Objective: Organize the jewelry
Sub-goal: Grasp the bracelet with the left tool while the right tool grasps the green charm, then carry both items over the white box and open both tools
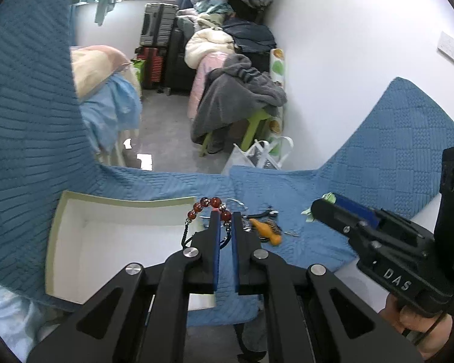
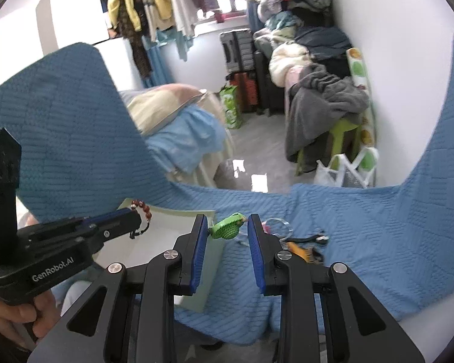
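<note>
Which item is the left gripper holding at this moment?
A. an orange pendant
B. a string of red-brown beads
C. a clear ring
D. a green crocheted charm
B: the left gripper is closed on the string of red-brown beads, which loops over its fingertips beside the white box.

Glossy red beads [image 1: 215,204]; quilted blue cloth [image 1: 287,187].
</note>
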